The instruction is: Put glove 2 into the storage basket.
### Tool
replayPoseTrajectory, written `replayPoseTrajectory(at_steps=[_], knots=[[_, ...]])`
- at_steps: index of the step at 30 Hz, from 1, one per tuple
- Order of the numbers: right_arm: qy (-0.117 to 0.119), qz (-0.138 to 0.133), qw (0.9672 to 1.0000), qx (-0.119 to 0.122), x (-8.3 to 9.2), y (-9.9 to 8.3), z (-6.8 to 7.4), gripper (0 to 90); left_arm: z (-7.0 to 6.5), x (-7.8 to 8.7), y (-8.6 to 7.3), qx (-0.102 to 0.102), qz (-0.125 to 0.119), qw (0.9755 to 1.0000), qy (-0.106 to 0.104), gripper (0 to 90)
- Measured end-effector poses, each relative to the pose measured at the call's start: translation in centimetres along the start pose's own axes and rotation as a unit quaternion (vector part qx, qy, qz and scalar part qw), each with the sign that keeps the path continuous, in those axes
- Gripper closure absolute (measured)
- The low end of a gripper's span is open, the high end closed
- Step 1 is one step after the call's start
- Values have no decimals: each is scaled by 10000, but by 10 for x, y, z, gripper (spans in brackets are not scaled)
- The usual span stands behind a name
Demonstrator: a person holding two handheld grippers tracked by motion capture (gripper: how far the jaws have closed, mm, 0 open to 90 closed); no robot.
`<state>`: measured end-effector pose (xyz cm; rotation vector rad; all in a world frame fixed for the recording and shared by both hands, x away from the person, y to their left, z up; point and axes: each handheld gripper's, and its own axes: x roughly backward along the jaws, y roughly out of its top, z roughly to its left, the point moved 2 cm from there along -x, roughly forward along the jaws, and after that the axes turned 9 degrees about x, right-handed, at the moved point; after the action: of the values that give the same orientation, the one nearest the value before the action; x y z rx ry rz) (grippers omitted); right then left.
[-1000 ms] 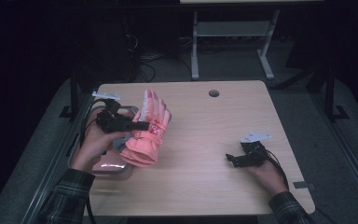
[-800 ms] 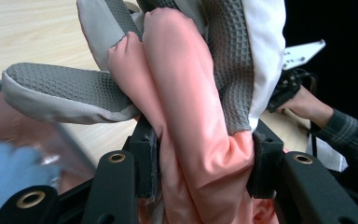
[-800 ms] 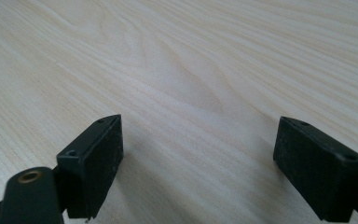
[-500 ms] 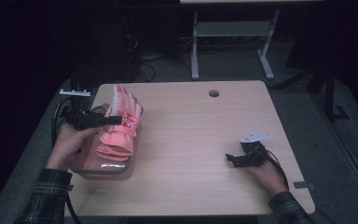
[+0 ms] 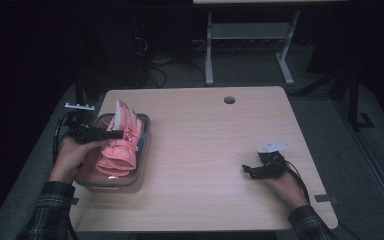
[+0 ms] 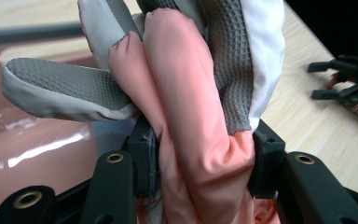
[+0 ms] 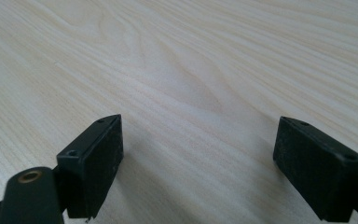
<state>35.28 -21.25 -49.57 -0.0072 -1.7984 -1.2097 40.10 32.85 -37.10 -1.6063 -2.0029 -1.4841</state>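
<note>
Pink glove [image 5: 120, 142], soft and light, is sagging from left gripper [image 5: 111, 134] fingers pinching mid-body over table's left-edge bin [image 5: 142, 150]; right gripper [image 5: 250, 170] idling wide.

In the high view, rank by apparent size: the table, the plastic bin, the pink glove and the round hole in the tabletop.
Largest to smallest as they look:
1. table
2. plastic bin
3. pink glove, somewhat smaller than the bin it hangs over, held in the left gripper
4. round hole

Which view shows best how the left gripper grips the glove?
The left gripper view: both pads press the glove's pink fabric up close. The high view shows the glove over the tray, small and dim.
</note>
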Motion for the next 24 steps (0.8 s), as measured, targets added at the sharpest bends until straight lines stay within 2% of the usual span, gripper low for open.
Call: replayPoseTrajectory(at_steps=[5,7,9,12,18,24], knots=[[-2,-2,10000,1,0,0,0,153,8,-15,-8,51,199,9997,104,530],[-1,-3,10000,-2,0,0,0,153,10,-20,-11,91,249,9996,68,528],[-2,-4,10000,6,0,0,0,153,11,-25,-14,78,313,9995,49,526],[-1,-3,10000,1,0,0,0,153,13,-33,-19,5,463,9988,147,523],[-1,-3,10000,2,0,0,0,154,17,-36,-25,51,395,9992,105,514],[-1,-5,10000,-3,0,0,0,154,19,-33,-23,143,311,9994,-8,358]])
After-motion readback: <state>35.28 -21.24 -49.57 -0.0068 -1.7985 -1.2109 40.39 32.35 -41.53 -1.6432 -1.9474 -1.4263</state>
